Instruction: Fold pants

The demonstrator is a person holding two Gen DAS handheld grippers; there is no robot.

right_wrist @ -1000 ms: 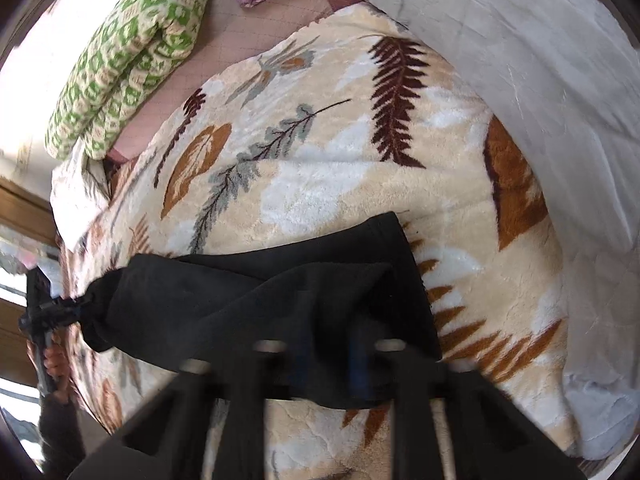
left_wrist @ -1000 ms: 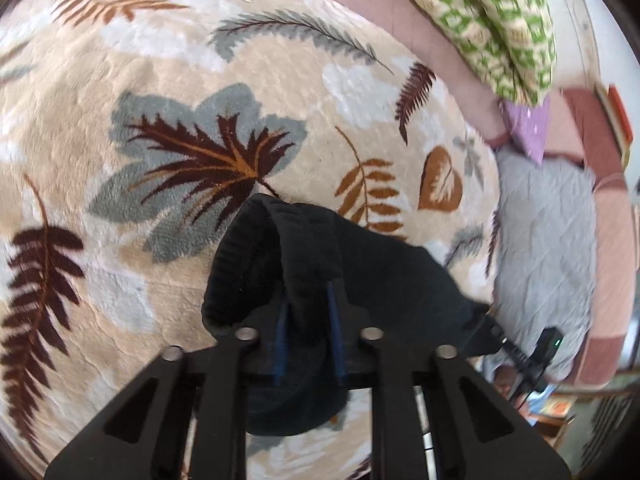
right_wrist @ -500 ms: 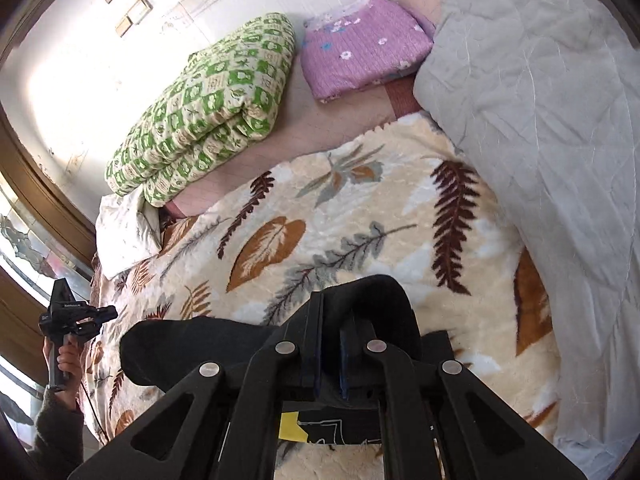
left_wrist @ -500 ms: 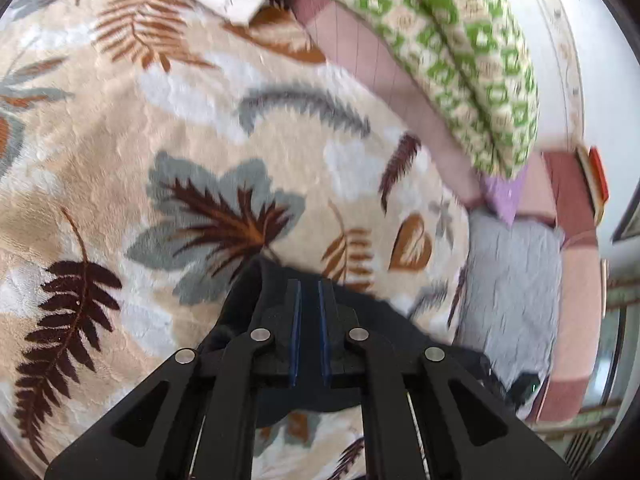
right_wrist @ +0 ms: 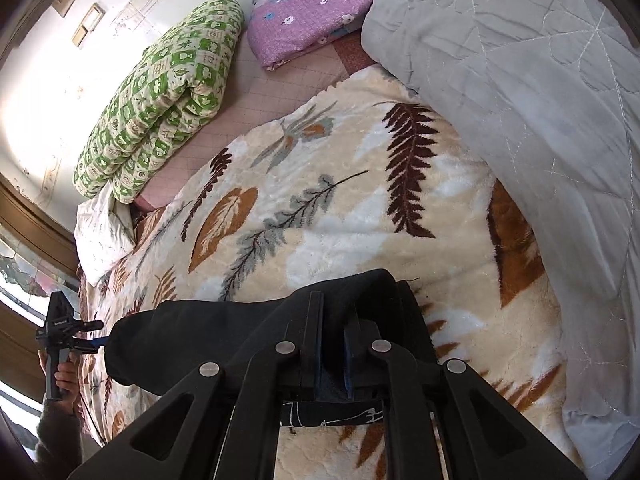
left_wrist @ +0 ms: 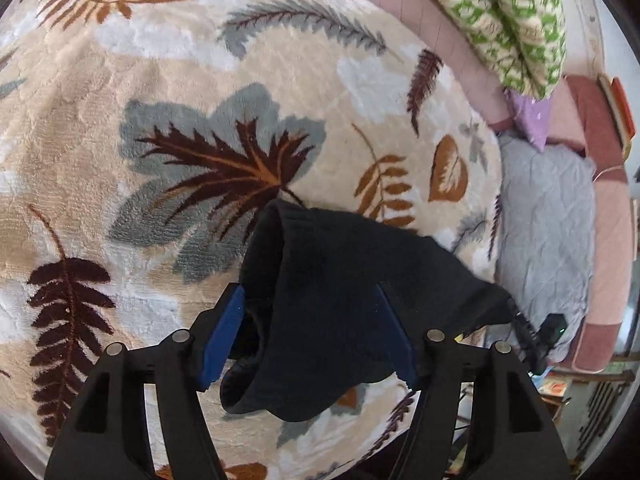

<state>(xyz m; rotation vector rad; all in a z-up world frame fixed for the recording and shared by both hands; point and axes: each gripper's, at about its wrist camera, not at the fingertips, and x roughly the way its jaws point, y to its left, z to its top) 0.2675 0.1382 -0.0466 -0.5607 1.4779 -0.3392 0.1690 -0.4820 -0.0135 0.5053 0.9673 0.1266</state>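
Observation:
Black pants (left_wrist: 360,256) hang stretched between my two grippers over a cream blanket with a leaf print (left_wrist: 192,72). My left gripper (left_wrist: 309,292) has its jaws opening. One end of the pants sits loosely between its blue pads (left_wrist: 224,328), which stand clear of the cloth. In the right wrist view my right gripper (right_wrist: 333,336) is shut on the other end of the pants (right_wrist: 192,344). The left gripper (right_wrist: 86,326) shows at the far left there, held by a hand (right_wrist: 60,376).
A folded green patterned quilt (right_wrist: 160,96) and a folded purple cloth (right_wrist: 308,12) lie at the back on a pink mattress (right_wrist: 256,92). A grey quilt (right_wrist: 540,100) covers the right side. A white pillow (right_wrist: 100,232) is at the left.
My left gripper's jaws have spread apart and no longer pinch the pants' end. My right gripper stays shut on the pants, and its view has tipped up toward the wall.

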